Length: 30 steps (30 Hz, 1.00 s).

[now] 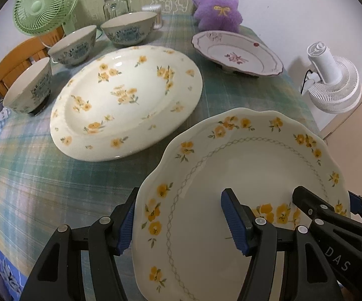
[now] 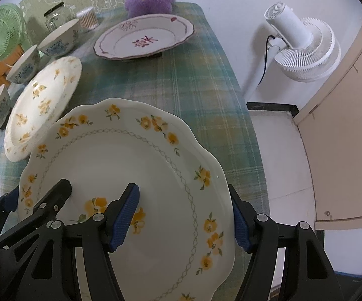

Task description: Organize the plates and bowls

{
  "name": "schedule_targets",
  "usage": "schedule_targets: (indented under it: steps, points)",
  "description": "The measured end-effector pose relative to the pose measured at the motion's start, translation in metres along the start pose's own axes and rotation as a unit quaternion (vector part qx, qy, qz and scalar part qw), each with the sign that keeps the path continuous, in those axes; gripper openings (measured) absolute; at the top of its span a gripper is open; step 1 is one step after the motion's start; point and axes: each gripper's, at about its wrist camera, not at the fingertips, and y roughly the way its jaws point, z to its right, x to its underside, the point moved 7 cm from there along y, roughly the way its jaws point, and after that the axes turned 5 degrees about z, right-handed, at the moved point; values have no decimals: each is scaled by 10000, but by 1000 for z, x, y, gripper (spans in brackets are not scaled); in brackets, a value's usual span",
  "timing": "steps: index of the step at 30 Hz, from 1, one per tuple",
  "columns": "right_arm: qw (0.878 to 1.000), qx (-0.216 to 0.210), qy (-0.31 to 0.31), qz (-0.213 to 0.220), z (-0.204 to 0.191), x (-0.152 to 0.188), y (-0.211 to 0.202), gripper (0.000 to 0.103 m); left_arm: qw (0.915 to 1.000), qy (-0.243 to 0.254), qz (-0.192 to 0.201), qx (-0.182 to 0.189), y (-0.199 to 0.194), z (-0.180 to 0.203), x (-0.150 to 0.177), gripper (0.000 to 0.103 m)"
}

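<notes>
Both sets of fingers clamp the scalloped plate (image 1: 246, 175) by opposite rims: the left gripper (image 1: 181, 222) at its nine o'clock edge, the right gripper (image 2: 184, 219) at its three o'clock edge, one finger over the rim and one beneath. The plate is tilted above the plaid worktop (image 1: 55, 188). At eleven o'clock in the left view lies the oval platter (image 1: 128, 100), three bowls (image 1: 74, 47) beyond it at ten. The pink-flowered plate (image 1: 238, 52) sits at one o'clock, before a purple plush toy (image 1: 216, 7).
</notes>
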Motion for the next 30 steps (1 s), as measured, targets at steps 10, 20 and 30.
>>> schedule_targets:
  steps: [10, 20, 30]
  points:
    - [9999, -48, 25, -121, 0, 3, 14, 71, 10000, -13, 47, -70, 11, 1, -3, 65]
    - [9997, -140, 135, -174, 1, 3, 16, 72, 10000, 19, 31, -19, 11, 2, -4, 66]
    - [9999, -29, 109, -67, 1, 0, 7, 72, 9999, -26, -110, 102, 7, -4, 2, 76]
